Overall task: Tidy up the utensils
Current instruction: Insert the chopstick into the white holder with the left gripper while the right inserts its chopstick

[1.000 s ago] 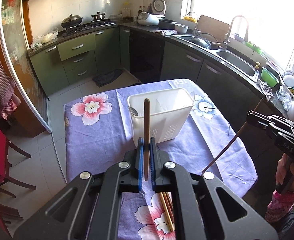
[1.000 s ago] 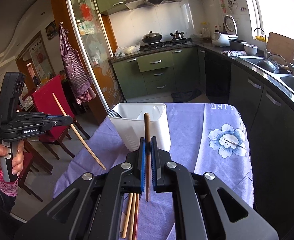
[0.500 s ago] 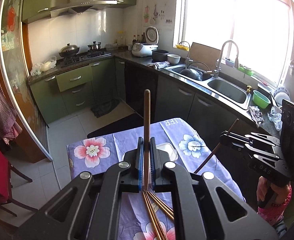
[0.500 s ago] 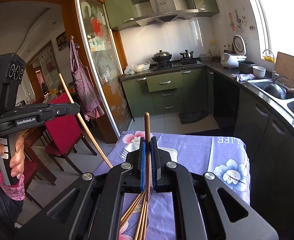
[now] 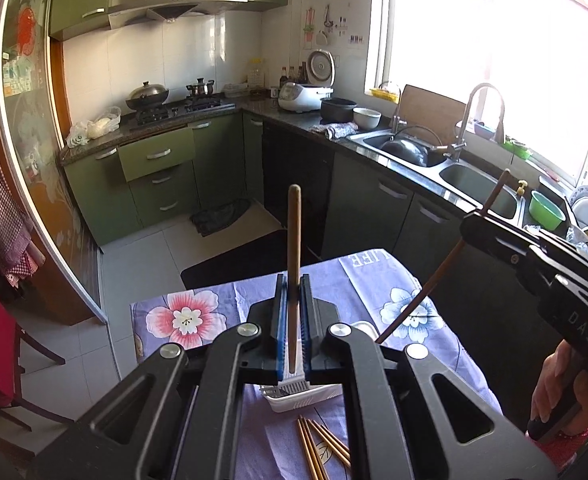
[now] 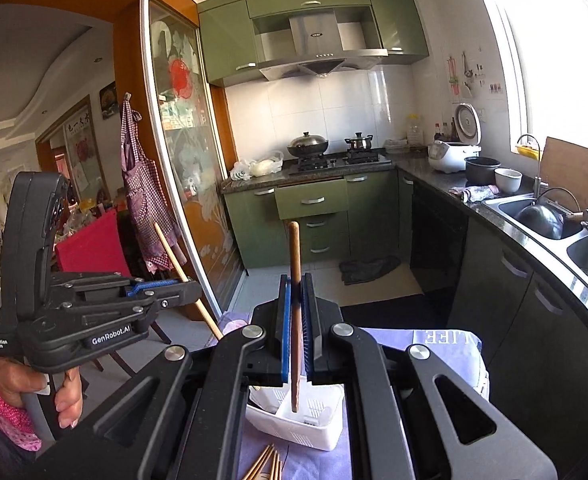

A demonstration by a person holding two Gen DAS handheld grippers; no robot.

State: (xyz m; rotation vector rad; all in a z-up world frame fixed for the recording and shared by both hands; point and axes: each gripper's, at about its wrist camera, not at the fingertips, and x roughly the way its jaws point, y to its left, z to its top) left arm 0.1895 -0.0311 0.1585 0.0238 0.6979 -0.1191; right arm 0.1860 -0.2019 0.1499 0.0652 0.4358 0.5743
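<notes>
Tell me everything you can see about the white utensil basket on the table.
The white utensil basket looks like plastic, rectangular, with slotted or perforated walls and an inner divider making compartments. It stands upright on the purple floral tablecloth, largely hidden behind the gripper bodies in both views. Dark metal utensil tips show inside it in the left view. Loose chopsticks lie on the cloth just in front, apart from it.

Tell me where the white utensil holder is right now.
The white utensil holder stands on the purple tablecloth, low centre in both wrist views, just beyond the loose chopsticks.

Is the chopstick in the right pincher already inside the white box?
Not yet. The right gripper holds its chopstick upright, the tip hanging above the white box; more chopsticks lie on the table.
</notes>
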